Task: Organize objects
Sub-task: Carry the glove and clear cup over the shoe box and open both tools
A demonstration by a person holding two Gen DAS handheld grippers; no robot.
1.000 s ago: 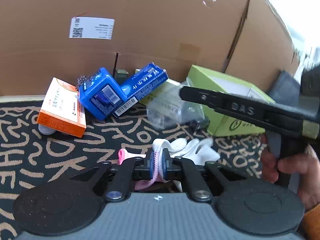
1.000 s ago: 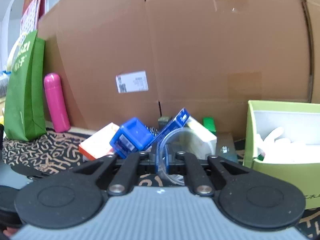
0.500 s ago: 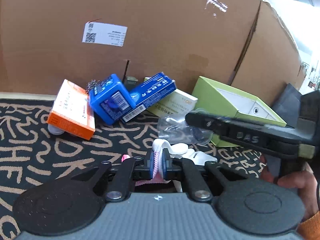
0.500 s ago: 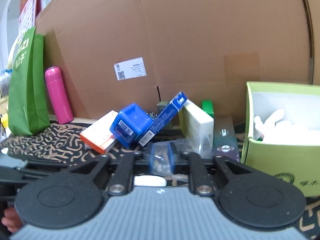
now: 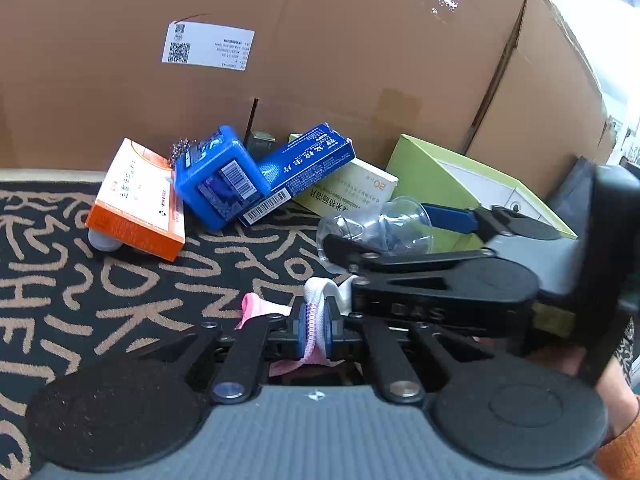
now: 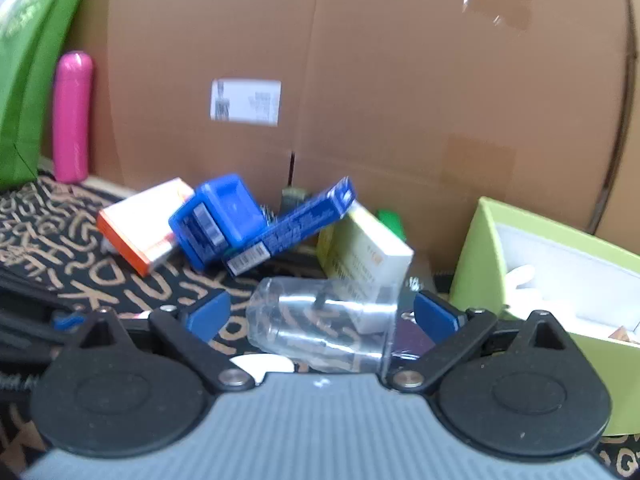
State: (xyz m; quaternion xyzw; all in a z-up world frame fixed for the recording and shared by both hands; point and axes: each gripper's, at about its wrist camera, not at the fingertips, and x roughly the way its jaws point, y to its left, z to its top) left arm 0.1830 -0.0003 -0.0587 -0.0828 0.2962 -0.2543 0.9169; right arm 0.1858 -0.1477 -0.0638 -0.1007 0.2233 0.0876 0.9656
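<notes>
The left gripper point(image 5: 316, 334) is pinched tight on a pink-and-white cloth point(image 5: 320, 300), whose lower end is hidden behind the gripper body. Just to its right, the right gripper point(image 5: 390, 230) bears faint raised letters that cannot be read for certain. That right gripper point(image 6: 322, 314) is opening its jaws, and a clear plastic cup point(image 6: 320, 324) lies on its side between the blue pads point(image 6: 210, 314), touching neither, on the black mat point(image 5: 120, 280) scrawled with tan letter-like marks.

Behind the cup a cream carton point(image 5: 352, 192) shows "20" beside small print too fine to read. A long blue box point(image 5: 304, 168) with white characters and a barcode leans on a blue cube-shaped container point(image 5: 220, 178), also barcoded. Left of them an orange-and-white box point(image 5: 136, 200) covers most of a small white object. To the right, the open green box point(image 6: 540, 276) holds something white, cut off by its wall. The cardboard carton point(image 5: 320, 60) behind carries a white QR-code label point(image 5: 208, 46), its text illegible.
</notes>
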